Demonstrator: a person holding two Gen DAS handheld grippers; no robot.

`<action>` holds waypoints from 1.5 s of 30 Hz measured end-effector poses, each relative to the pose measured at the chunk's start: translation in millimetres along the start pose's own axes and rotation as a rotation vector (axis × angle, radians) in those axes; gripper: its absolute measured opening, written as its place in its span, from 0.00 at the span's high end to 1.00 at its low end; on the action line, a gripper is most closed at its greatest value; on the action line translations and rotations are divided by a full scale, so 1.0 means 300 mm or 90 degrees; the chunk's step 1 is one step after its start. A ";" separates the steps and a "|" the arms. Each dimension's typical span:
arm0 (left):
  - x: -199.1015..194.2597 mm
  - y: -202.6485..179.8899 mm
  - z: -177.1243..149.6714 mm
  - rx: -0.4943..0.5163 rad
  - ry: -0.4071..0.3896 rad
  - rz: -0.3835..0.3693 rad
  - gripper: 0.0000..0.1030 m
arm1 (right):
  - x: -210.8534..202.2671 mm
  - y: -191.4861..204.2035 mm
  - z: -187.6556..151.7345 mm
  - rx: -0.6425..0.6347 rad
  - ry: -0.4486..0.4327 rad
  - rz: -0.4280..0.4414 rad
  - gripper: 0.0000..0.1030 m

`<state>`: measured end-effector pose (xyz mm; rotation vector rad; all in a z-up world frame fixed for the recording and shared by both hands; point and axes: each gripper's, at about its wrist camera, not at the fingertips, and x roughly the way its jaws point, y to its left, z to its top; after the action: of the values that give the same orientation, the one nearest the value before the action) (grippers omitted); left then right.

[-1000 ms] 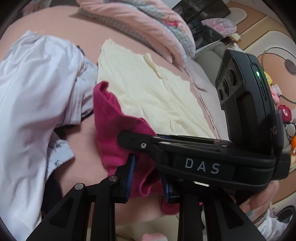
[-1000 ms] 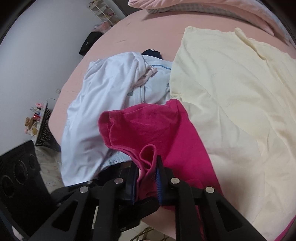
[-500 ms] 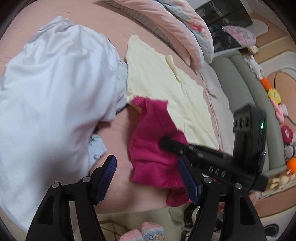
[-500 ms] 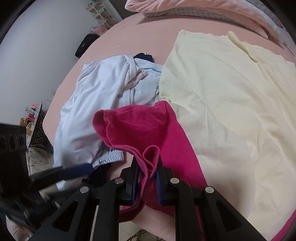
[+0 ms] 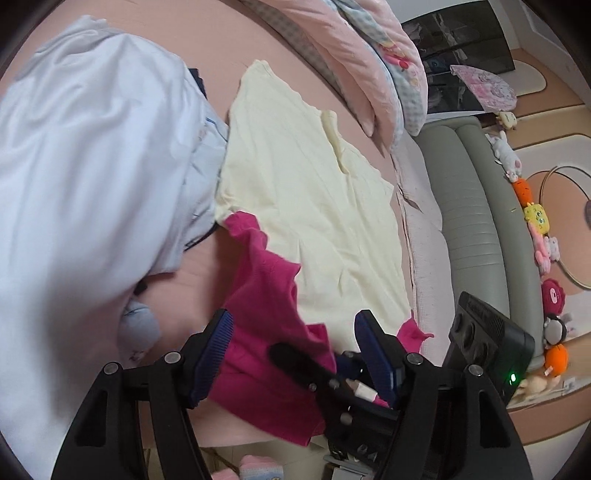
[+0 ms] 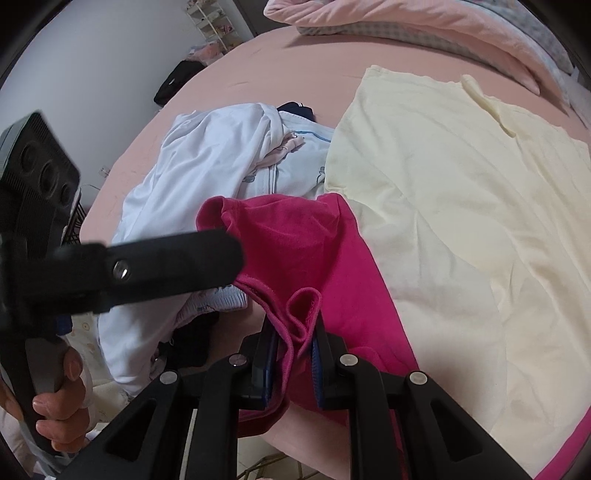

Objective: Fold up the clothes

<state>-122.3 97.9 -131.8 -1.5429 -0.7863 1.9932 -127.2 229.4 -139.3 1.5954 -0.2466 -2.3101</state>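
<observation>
1. Right gripper: clenched on a bunched fold of the magenta garment, hem pinched between the blue pads.
2. Left gripper: released, jaws just opened wide, hanging over the same magenta garment with the cloth below and between the fingers, pads not pressing on it.
3. Magenta garment: at the near edge of the bed, partly draped over that edge, overlapping the near-left corner of the cream shirt.
4. Cream shirt: spread flat on the pink sheet, toward the pillows.
5. White and pale blue clothes: heaped just beside the magenta garment, on its left.
</observation>
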 end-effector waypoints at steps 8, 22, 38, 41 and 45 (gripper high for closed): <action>0.045 0.018 0.007 -0.012 -0.005 -0.009 0.63 | -0.007 0.028 -0.009 -0.031 -0.005 -0.030 0.86; 0.063 0.070 0.003 -0.033 -0.002 0.002 0.86 | 0.012 0.036 -0.068 -0.037 0.001 -0.044 0.51; 0.054 0.085 0.007 -0.019 -0.018 0.029 0.87 | 0.045 0.095 -0.110 -0.100 -0.052 -0.110 0.88; 0.038 0.084 0.016 -0.012 -0.027 0.035 0.89 | 0.044 0.123 -0.106 -0.119 -0.063 -0.100 0.90; -0.001 0.094 0.037 -0.016 -0.037 0.031 0.92 | 0.031 0.149 -0.089 -0.121 -0.072 -0.046 0.92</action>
<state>-134.1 76.1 -149.3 -1.5390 -0.8071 2.0791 -98.0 185.5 -142.9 1.4057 0.0056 -2.4016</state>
